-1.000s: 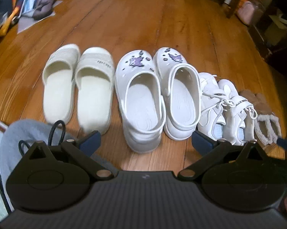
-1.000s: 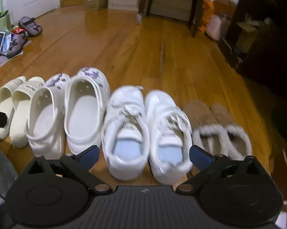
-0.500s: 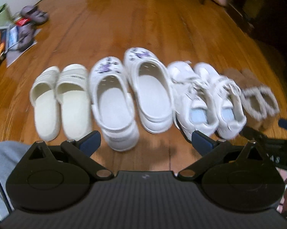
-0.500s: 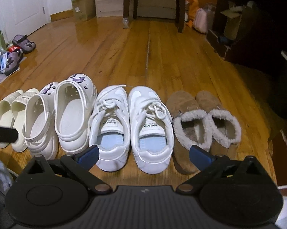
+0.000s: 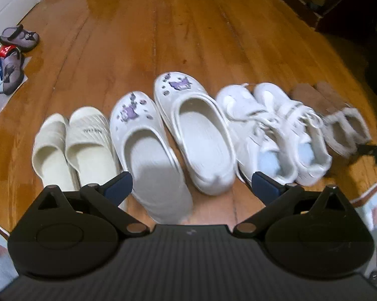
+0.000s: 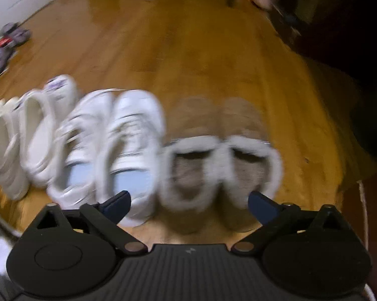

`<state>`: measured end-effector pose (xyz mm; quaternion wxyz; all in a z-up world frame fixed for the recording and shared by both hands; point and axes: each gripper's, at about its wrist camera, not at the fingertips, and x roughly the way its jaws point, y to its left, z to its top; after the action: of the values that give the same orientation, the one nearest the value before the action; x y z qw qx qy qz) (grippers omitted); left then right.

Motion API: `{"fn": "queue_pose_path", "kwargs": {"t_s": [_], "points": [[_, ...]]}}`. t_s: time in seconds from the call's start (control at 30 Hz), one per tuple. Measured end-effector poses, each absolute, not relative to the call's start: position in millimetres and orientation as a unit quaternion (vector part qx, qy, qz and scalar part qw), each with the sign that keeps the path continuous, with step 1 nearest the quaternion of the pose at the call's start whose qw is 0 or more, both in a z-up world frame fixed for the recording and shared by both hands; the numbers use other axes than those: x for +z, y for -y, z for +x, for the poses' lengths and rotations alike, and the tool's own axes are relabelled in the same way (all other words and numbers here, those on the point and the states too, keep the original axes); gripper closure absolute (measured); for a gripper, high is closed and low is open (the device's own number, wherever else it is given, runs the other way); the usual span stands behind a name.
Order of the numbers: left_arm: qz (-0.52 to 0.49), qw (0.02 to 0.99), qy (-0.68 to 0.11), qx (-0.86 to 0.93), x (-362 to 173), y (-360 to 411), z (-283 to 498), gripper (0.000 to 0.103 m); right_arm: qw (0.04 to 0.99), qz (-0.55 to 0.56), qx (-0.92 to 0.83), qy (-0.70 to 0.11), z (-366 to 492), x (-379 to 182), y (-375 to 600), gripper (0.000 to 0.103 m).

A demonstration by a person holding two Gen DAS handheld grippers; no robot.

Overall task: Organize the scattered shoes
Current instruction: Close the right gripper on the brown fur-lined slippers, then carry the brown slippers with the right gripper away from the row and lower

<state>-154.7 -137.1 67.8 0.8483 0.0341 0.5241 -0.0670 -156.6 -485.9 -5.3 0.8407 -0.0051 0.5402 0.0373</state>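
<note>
Four pairs stand in a row on the wooden floor: cream slides (image 5: 73,145), white clogs (image 5: 163,138) with purple charms, white sneakers (image 5: 276,130) and brown fur-lined slippers (image 5: 334,115). My left gripper (image 5: 192,188) is open above the heels of the clogs, holding nothing. My right gripper (image 6: 189,203) hovers over the heels of the brown slippers (image 6: 221,160), beside the sneakers (image 6: 118,145). Its jaws are closing but still wide, and the pads touch nothing. The right wrist view is blurred by motion.
A loose pair of grey-purple sandals (image 5: 17,37) lies far left on papers (image 5: 2,95) near a white door. Dark furniture (image 5: 339,5) and boxes line the far right. A patterned rug edge (image 5: 371,213) sits near right. Bare floor stretches beyond the row.
The right gripper has swung right along the row, from over the sneakers to over the brown slippers, and come nearer. The left view has rolled and shifted, with the clogs still centred.
</note>
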Motion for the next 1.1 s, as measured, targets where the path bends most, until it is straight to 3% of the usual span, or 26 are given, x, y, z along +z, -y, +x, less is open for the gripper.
{"fn": "queue_pose_path", "kwargs": {"t_s": [0.03,0.2,0.37,0.43,0.57,0.63,0.67,0.7,0.9,1.1], "points": [[0.038,0.845,-0.526,-0.081,65,140,-146,0.0,0.832,0.006,0.038,-0.553,-146,-9,491,0.029],[0.048,0.822,-0.55,-0.142,45,160,-108,0.0,0.813,0.001,0.02,-0.582,-105,-31,497,0.038],[0.051,0.807,-0.56,-0.18,28,172,-80,0.0,0.795,-0.05,0.0,-0.605,-77,-67,488,0.038],[0.046,0.803,-0.564,-0.189,21,177,-65,0.0,0.804,-0.065,-0.007,-0.591,-66,-80,486,0.03],[0.018,0.797,-0.57,-0.198,2,177,-38,0.0,0.819,-0.036,-0.026,-0.572,-58,-117,490,0.037],[0.005,0.796,-0.57,-0.203,-4,174,-32,0.0,0.844,-0.016,-0.03,-0.535,-68,-116,490,0.065],[-0.011,0.796,-0.57,-0.205,-12,168,-31,0.0,0.856,-0.006,-0.032,-0.516,-73,-115,490,0.071],[-0.027,0.796,-0.571,-0.201,-22,161,-30,0.0,0.863,-0.004,-0.037,-0.503,-77,-109,489,0.087],[-0.088,0.783,-0.58,-0.207,-32,148,-18,0.0,0.875,0.016,-0.044,-0.483,-68,-78,491,0.088],[-0.153,0.777,-0.57,-0.217,-15,121,-14,0.0,0.882,-0.055,0.013,-0.468,-13,-24,452,0.088]]}}
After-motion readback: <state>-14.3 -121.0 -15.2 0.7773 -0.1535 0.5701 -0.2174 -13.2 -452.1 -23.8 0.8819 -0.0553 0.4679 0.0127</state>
